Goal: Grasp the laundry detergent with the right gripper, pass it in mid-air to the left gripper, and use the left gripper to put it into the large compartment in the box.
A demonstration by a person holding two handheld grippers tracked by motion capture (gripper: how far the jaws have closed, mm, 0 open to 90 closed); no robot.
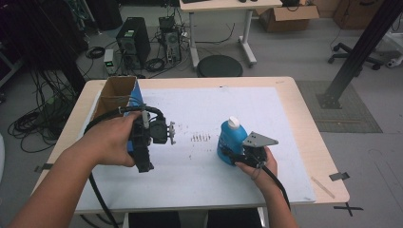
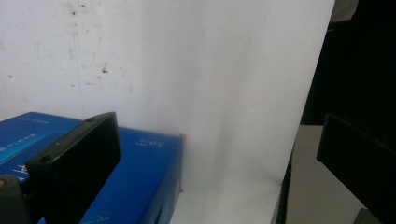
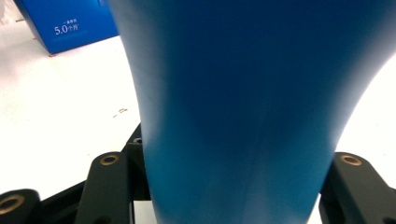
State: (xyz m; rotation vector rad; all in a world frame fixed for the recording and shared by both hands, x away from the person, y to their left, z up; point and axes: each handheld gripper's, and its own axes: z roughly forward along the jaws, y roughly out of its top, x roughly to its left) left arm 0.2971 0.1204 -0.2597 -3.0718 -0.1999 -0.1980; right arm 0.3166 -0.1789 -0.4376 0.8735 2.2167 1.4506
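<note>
A blue bottle (image 1: 229,141) with a white cap (image 1: 233,122) stands on the white mat (image 1: 199,180), right of centre. My right gripper (image 1: 234,155) is shut on its lower body from the near side. In the right gripper view the bottle (image 3: 243,93) sits between the two black jaws. My left gripper (image 1: 144,159) is held above the mat's left part, next to an open cardboard box (image 1: 115,92) with a blue side (image 1: 136,97). In the left gripper view its jaws stand wide apart with nothing between them, over the mat (image 2: 210,70) and the blue box (image 2: 140,177).
The mat's edge and the table edge (image 2: 285,196) lie close to the left gripper's right jaw. Small dark marks (image 1: 200,138) dot the mat's middle. Behind the table are a black stool (image 1: 219,65), a computer tower (image 1: 133,40) and floor cables (image 1: 33,123). A black post (image 1: 361,47) stands at the right.
</note>
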